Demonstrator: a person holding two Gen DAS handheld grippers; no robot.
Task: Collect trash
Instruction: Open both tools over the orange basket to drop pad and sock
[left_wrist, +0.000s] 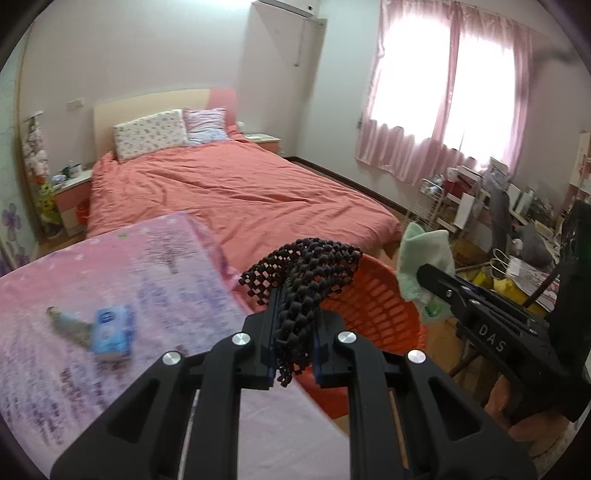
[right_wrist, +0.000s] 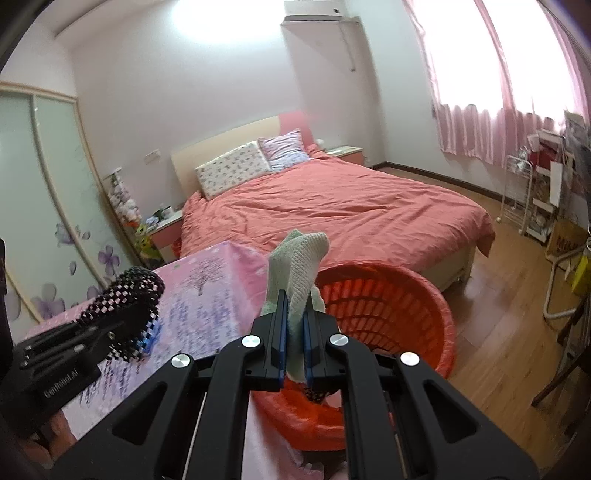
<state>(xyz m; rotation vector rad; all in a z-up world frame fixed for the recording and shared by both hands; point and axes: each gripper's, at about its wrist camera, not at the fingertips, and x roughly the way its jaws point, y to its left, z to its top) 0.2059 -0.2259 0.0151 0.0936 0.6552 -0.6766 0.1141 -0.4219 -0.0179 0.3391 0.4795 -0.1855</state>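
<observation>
My left gripper (left_wrist: 293, 306) is shut on a black-and-white checked cloth (left_wrist: 306, 273), held over the table edge beside the orange basket (left_wrist: 376, 299). It also shows in the right wrist view (right_wrist: 122, 314). My right gripper (right_wrist: 295, 321) is shut on a pale green knitted cloth (right_wrist: 301, 266), held above the near rim of the orange basket (right_wrist: 406, 317). The right gripper also shows in the left wrist view (left_wrist: 421, 275) with the green cloth (left_wrist: 424, 254). A blue tissue packet (left_wrist: 110, 330) and a small crumpled wrapper (left_wrist: 61, 317) lie on the pink tablecloth (left_wrist: 110, 277).
A bed with a salmon cover (right_wrist: 332, 206) stands behind the table and basket. Nightstands (left_wrist: 72, 199) flank it. A cluttered desk, a chair and a white rack (left_wrist: 480, 206) stand at the right under the pink curtains. The wood floor (right_wrist: 491, 332) lies right of the basket.
</observation>
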